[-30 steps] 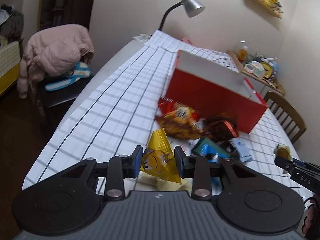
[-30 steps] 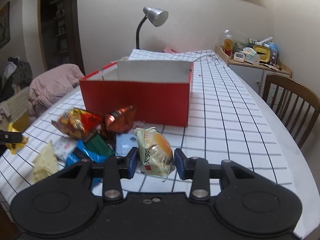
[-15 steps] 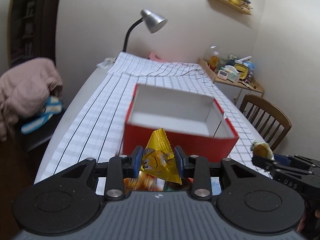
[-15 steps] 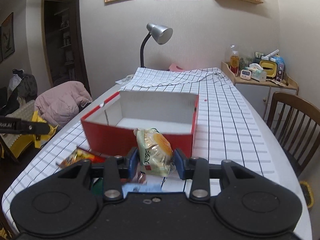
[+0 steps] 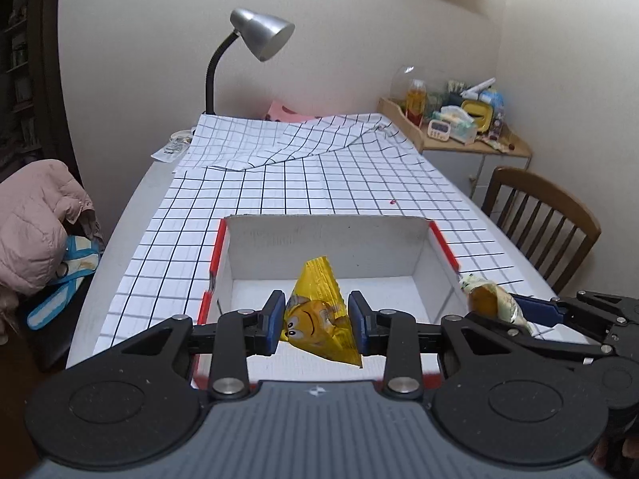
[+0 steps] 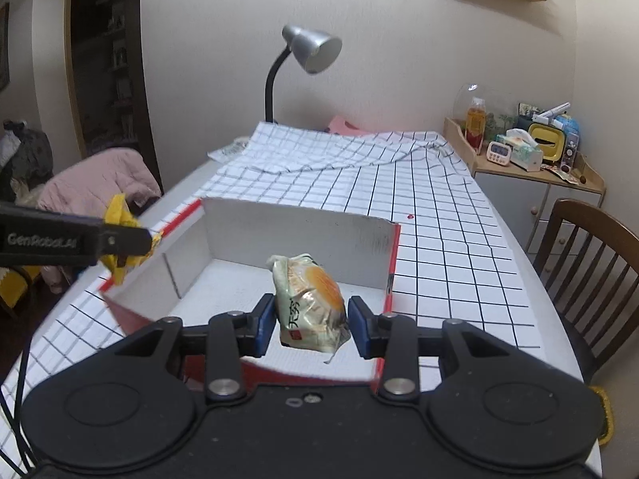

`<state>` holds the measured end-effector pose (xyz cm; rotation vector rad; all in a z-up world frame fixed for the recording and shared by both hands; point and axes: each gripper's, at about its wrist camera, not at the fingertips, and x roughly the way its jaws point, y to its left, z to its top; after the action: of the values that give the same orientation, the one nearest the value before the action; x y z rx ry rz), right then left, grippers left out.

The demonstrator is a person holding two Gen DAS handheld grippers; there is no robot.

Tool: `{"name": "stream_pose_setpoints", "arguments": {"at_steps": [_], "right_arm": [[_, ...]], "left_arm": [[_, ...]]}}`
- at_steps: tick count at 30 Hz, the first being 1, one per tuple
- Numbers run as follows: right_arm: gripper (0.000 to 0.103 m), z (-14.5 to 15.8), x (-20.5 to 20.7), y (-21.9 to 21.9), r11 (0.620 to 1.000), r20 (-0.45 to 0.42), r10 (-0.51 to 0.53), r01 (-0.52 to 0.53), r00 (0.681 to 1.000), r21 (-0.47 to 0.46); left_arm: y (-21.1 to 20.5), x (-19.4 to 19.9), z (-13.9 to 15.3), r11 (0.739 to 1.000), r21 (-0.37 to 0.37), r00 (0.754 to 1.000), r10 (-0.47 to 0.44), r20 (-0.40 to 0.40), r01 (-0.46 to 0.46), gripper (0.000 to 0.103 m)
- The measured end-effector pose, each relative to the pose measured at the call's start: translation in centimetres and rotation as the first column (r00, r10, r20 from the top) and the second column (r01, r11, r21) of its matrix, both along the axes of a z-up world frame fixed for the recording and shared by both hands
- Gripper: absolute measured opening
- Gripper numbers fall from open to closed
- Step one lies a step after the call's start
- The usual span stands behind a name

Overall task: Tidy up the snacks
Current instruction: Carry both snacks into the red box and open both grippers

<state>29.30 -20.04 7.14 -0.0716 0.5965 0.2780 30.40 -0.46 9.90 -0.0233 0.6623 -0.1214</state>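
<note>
A red box [image 5: 421, 235] with white inner walls stands open on the checked tablecloth; its floor looks bare. My left gripper [image 5: 316, 322] is shut on a yellow snack packet [image 5: 319, 315] with a cartoon face, held above the box's near left part. My right gripper [image 6: 311, 321] is shut on a pale wrapped pastry [image 6: 309, 303], held over the box [image 6: 303, 231] near its front. In the left wrist view the right gripper [image 5: 507, 309] with the pastry [image 5: 485, 297] hangs at the box's right wall. In the right wrist view the left gripper [image 6: 120, 239] with the yellow packet [image 6: 120, 211] hangs over the left wall.
A grey desk lamp [image 5: 259, 36] stands at the table's far end, where the cloth [image 5: 319, 147] is rumpled. A wooden chair [image 5: 543, 215] is at the right, a chair with a pink jacket [image 5: 36, 215] at the left. A cluttered side cabinet [image 6: 531, 151] stands far right.
Both grippers rose and moved forward from the snack pile to above the open box, each keeping its packet. The loose snacks on the cloth have dropped out of view.
</note>
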Motion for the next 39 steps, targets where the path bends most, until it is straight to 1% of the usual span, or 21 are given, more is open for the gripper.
{"name": "stream_pose_setpoints", "arguments": {"at_steps": [7,13,16,17,20,22,24,28,29,30,31,33,37,38,39], "right_arm": [[0.038,-2.2,4.6,1.0,0.999,-0.111,0.023,-0.026,0.994,-0.027],[0.038,-3.9,6.9,1.8,0.997,-0.181,0.041,-0.051,0.983,-0.053],[0.035,-4.4,7.5,2.0,0.997,-0.199,0.043,-0.056,0.979,-0.059],[0.031,-4.6,7.6,2.1,0.997,-0.203,0.042,-0.055,0.978,-0.06],[0.031,-4.7,7.9,2.2,0.996,-0.206,0.039,-0.055,0.978,-0.072],[0.031,-4.7,7.9,2.2,0.995,-0.211,0.047,-0.064,0.976,-0.074],[0.034,-4.7,7.7,2.1,0.995,-0.214,0.051,-0.067,0.975,-0.07],[0.037,-4.5,7.1,1.7,0.997,-0.216,0.047,-0.06,0.975,-0.058],[0.038,-4.4,6.9,1.6,0.997,-0.214,0.046,-0.058,0.976,-0.054],[0.041,-4.2,6.8,1.5,0.997,-0.211,0.045,-0.057,0.976,-0.051],[0.042,-4.1,6.6,1.4,0.997,-0.208,0.044,-0.055,0.977,-0.048],[0.048,-3.6,6.0,1.3,0.998,-0.198,0.042,-0.052,0.979,-0.044],[0.055,-2.7,5.0,1.0,0.998,-0.176,0.041,-0.048,0.984,-0.037],[0.059,-2.4,4.7,0.9,0.998,-0.171,0.041,-0.047,0.985,-0.031],[0.063,-2.1,4.4,0.9,0.999,-0.164,0.04,-0.045,0.986,-0.028]], "left_arm": [[-0.9,5.5,-2.5,0.999,0.037,0.997,0.011,-0.081,-0.008,0.034],[-1.0,8.3,-4.8,0.999,0.037,0.989,0.009,-0.15,-0.004,0.034],[-1.1,9.4,-5.8,0.999,0.036,0.982,-0.004,-0.189,0.011,0.034],[-1.2,9.7,-6.2,0.999,0.039,0.98,-0.004,-0.2,0.012,0.034],[-1.6,10.2,-7.0,0.998,0.065,0.976,-0.008,-0.22,0.023,0.034],[-1.7,10.3,-7.4,0.998,0.061,0.971,-0.013,-0.238,0.028,0.035],[-1.8,10.2,-7.6,0.998,0.046,0.969,-0.024,-0.248,0.036,0.035],[-1.7,9.7,-7.7,0.999,0.045,0.97,-0.012,-0.243,0.023,0.037],[-1.5,9.7,-7.6,0.999,0.035,0.97,-0.013,-0.244,0.022,0.039],[-1.5,9.5,-7.4,0.999,0.031,0.97,-0.011,-0.241,0.019,0.046],[-1.4,9.2,-7.1,0.999,0.031,0.973,-0.005,-0.232,0.012,0.056],[-1.3,8.6,-6.5,1.0,0.021,0.978,-0.001,-0.209,0.005,0.063],[-0.9,7.4,-5.3,1.0,0.003,0.982,0.002,-0.187,-0.001,0.063],[-0.9,7.1,-5.0,1.0,0.001,0.984,0.002,-0.179,-0.002,0.064],[-0.8,6.7,-4.7,1.0,-0.002,0.985,0.003,-0.171,-0.004,0.067]]}}
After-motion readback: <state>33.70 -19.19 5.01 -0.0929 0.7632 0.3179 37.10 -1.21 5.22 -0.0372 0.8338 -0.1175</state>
